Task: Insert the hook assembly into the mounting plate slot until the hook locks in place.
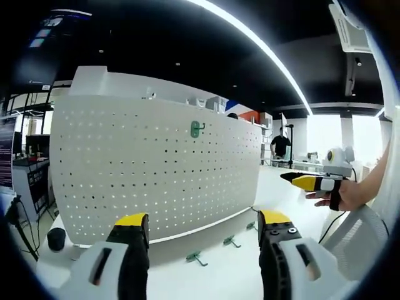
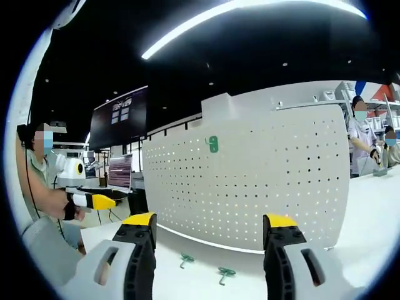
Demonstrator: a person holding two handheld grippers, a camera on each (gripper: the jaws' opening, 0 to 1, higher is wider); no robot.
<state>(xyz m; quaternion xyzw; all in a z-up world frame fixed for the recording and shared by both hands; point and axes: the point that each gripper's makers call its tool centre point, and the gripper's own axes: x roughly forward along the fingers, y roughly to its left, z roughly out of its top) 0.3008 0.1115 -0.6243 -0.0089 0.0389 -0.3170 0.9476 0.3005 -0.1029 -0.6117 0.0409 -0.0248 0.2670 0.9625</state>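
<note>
Both hand-held grippers, left [image 1: 203,234] and right [image 2: 209,234], are released and empty; hooks [image 2: 222,273] lie on the table just ahead, below the pegboard [image 2: 250,181].

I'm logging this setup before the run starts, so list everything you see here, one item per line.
Pegboard: one, white, upright on the table, facing both grippers.
Mounted hook: one, green, on the pegboard's upper part.
Loose hooks: three in the left gripper view, green, on the table before the pegboard.
Table: one, white.
Black cylinder: one, at the pegboard's left foot.
Bystanders: several, in the background.
Left gripper: yellow-tipped jaws apart, empty.
Right gripper: yellow-tipped jaws apart, empty.
</note>
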